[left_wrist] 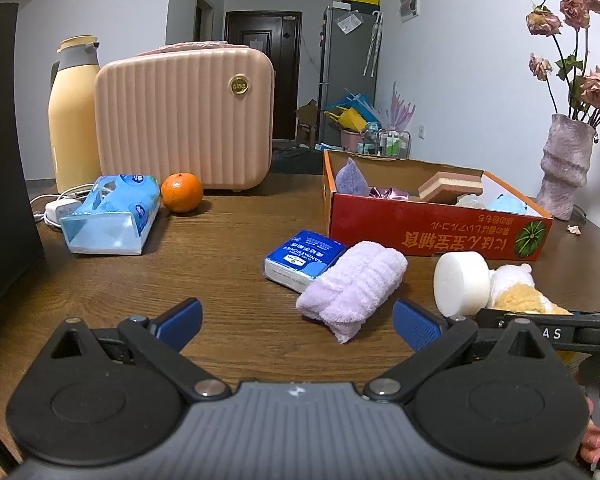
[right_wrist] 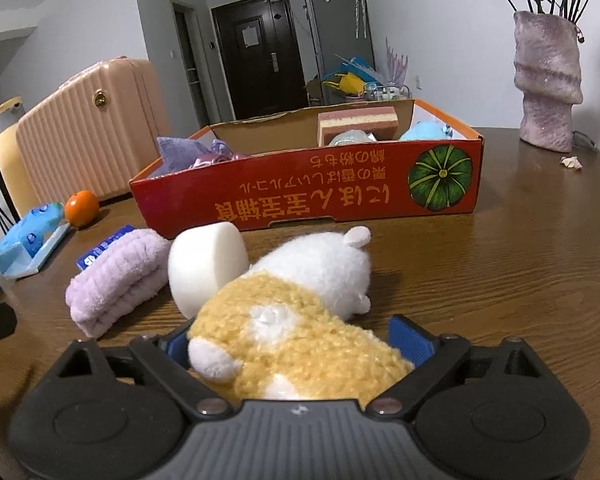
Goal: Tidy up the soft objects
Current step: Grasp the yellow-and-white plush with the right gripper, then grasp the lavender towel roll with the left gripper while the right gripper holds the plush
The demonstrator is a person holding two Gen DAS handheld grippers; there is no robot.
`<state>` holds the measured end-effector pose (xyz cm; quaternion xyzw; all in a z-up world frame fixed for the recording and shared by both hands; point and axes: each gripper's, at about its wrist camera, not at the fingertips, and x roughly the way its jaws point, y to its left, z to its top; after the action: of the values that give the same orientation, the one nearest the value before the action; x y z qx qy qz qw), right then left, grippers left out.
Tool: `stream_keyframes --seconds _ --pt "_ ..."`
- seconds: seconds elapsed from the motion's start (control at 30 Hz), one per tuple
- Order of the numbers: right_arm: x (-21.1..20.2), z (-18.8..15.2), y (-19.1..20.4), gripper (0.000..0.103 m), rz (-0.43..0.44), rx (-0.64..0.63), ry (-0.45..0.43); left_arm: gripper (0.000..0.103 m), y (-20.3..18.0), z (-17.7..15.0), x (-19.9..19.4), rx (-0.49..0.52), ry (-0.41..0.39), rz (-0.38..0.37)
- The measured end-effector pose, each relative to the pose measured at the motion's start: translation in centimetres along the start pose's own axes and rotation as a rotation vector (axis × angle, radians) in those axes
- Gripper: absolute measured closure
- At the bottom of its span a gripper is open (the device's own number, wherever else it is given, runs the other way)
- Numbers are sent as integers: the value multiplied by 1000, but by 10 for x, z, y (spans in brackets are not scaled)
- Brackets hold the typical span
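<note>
A red cardboard box (left_wrist: pixel 428 228) (right_wrist: pixel 260 204) on the wooden table holds a purple cloth, a pink-yellow sponge (right_wrist: pixel 356 122) and a blue plush. In front of it lie a folded lilac towel (left_wrist: pixel 352 286) (right_wrist: pixel 112 280), a white foam cylinder (left_wrist: pixel 462 282) (right_wrist: pixel 206 264) and a yellow-white plush toy (right_wrist: pixel 300 316) (left_wrist: pixel 516 284). My left gripper (left_wrist: pixel 298 322) is open and empty, just short of the towel. My right gripper (right_wrist: pixel 296 342) is open, its blue pads (right_wrist: pixel 410 340) on either side of the plush's rear, not visibly squeezing it.
A blue tissue pack (left_wrist: pixel 302 258) lies against the towel. A larger tissue pack (left_wrist: pixel 110 214), an orange (left_wrist: pixel 181 192), a pink case (left_wrist: pixel 184 118) and a yellow jug (left_wrist: pixel 72 116) stand at the left. A vase of dried roses (left_wrist: pixel 566 164) stands at the right.
</note>
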<state>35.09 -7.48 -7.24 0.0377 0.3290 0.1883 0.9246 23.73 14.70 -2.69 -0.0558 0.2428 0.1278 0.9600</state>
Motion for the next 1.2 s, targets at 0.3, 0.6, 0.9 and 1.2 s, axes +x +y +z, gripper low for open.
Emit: stream_keyframes --seconds 0.3,0.6,0.9,1.2 --pt "-8 -2 6 25 19 -42 -37 0 0 0 0 0 3 1" --pt "-24 -1 6 31 16 -71 -131 0 -1 0 3 4 6 4" --pt "-39 4 -8 31 -19 -65 -225 0 1 4 22 13 20 -31" --pt "-40 11 -34 31 -78 -35 -258 0 -11 7 51 73 48 -70"
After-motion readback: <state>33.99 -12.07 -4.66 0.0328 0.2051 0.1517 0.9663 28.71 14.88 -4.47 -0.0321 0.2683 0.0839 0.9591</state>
